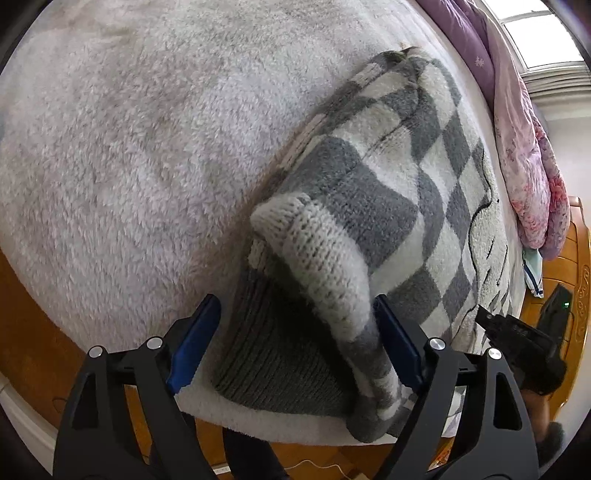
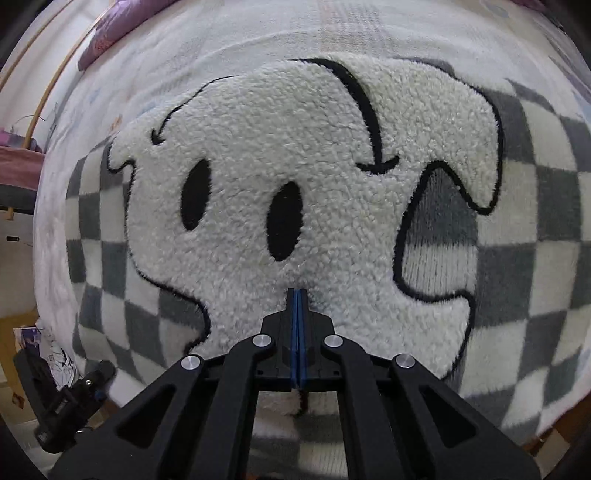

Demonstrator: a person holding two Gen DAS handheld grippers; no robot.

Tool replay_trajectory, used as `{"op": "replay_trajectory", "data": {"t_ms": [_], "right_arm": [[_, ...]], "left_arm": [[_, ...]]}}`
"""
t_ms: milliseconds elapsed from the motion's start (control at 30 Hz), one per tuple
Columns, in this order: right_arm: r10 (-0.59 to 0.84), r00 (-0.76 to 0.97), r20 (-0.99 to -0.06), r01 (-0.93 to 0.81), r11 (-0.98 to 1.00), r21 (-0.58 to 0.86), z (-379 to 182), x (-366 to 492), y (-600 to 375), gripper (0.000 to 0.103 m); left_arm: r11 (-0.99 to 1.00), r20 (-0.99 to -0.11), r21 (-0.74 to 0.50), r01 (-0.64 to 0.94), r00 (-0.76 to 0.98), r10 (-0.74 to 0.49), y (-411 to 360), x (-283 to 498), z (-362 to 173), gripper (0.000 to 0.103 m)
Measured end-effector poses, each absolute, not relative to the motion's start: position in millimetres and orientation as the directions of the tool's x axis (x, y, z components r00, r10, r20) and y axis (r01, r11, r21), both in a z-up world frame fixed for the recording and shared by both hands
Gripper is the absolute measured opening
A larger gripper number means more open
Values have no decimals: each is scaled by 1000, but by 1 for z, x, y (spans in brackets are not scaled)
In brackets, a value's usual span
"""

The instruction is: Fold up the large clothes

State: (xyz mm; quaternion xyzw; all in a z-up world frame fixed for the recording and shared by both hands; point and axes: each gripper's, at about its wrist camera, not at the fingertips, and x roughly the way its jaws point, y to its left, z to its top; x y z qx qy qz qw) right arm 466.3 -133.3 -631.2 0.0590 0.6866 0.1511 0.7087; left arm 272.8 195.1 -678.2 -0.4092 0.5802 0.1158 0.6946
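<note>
Grey-and-white checked knit sweater (image 1: 406, 155) spread on the fluffy blanket (image 1: 129, 147) of the bed, sleeve cuff (image 1: 317, 258) folded over near the ribbed hem (image 1: 280, 369). Left hand-held gripper (image 1: 295, 332) spread wide around the cuff, not pinching. Right hand-held gripper (image 2: 297, 295) pressed together, tips against the fleecy ghost patch (image 2: 295, 147). Probably soft, bulky, floppy, not slippery; best gripped at cuff or hem.

I'm working in a home bedroom: a fleece-covered bed (image 1: 129, 147) fills my view, a purple quilt (image 1: 524, 147) bunched at two o'clock, a window (image 1: 539, 33) beyond, wooden furniture (image 1: 576, 266) at three.
</note>
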Motion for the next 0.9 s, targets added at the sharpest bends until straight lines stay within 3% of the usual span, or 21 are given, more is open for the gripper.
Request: {"op": "replay_trajectory", "data": {"t_ms": [300,400,533,700,733,767,900], "right_arm": [[280,-4,-960,-126,952,278,-617,435,-131,0],[285,-77,-955,-112,950,292,-640,396,-135,0],[285,-24,-958,-121,950,286,-656,384,-136,0],[325,0,-946,-100,941,323,-658,385,-125,0],[340,14,-940,-92,937,337,-654,383,-128,0],[346,26,-938,-93,935,343,-652,386,-134,3],[400,93,-912,-176,908,381,-627,365,-119,14]], "left_arm": [[595,-882,-470,-652,319,-347,197,268,-682,86],[593,-875,-484,-644,332,-353,196,263,-684,86],[618,-881,-473,-628,319,-350,193,264,-683,83],[624,-877,-479,-617,302,-374,191,270,-682,54],[626,-868,-494,-603,306,-391,190,271,-680,39],[630,-864,-501,-593,304,-401,187,276,-678,33],[659,-854,-520,-544,296,-429,186,286,-661,26]]}}
